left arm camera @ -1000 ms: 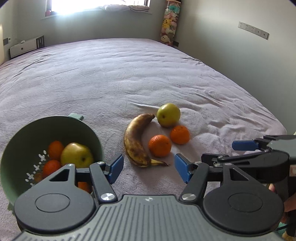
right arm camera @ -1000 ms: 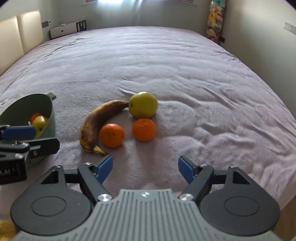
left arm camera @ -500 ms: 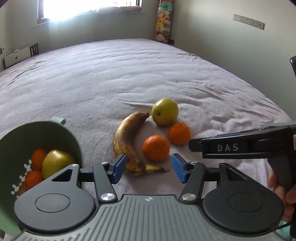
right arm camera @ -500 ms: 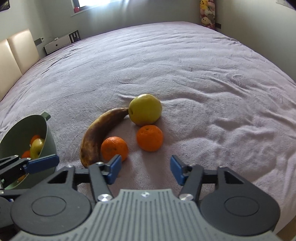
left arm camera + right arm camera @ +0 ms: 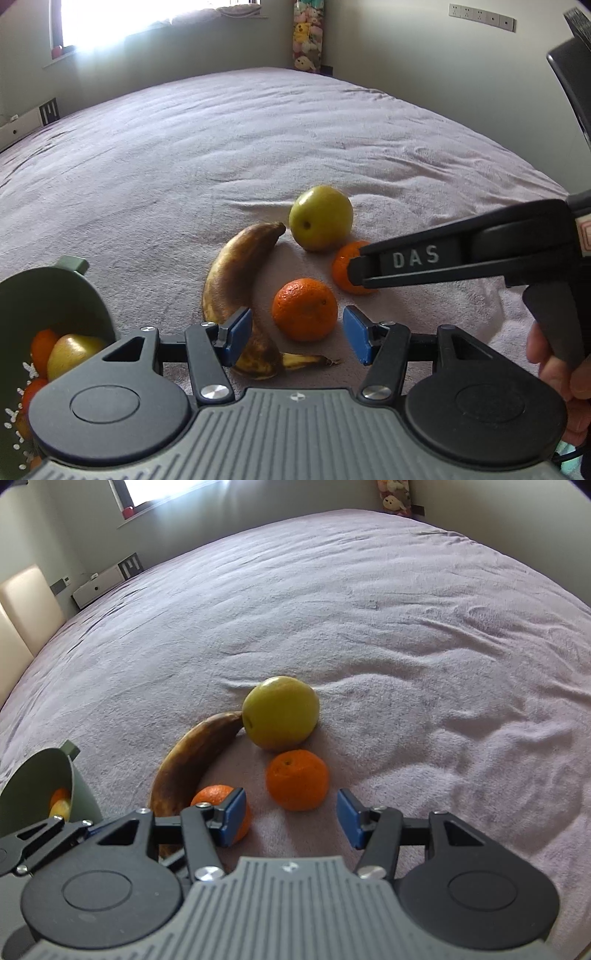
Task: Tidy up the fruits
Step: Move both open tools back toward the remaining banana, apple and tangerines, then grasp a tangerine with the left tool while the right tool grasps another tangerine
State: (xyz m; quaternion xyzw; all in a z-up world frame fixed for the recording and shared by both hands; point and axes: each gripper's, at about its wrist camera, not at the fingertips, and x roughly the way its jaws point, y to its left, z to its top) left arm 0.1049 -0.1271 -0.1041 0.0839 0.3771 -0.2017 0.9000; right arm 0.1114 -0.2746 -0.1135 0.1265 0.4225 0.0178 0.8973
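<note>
Left gripper [image 5: 297,339]: released, blue pads spread at lower centre of its view, framing the near orange [image 5: 304,309], likely to take it.
Green bowl [image 5: 79,295]: lower left, tipped toward the camera; it holds oranges and an apple, so it seems to be the collecting place.
Banana [image 5: 231,280]: browned, lying on the purple bedspread [image 5: 258,147], centre.
Green apple [image 5: 320,217]: just above.
Right gripper [image 5: 288,819]: released, pads either side of the far orange [image 5: 297,779], lower centre of its view.

Both wrist cameras look low and close along their fingers across the bed [image 5: 258,140] toward its far edge, sharing the banana [image 5: 236,273] [image 5: 192,753] cluster.
</note>
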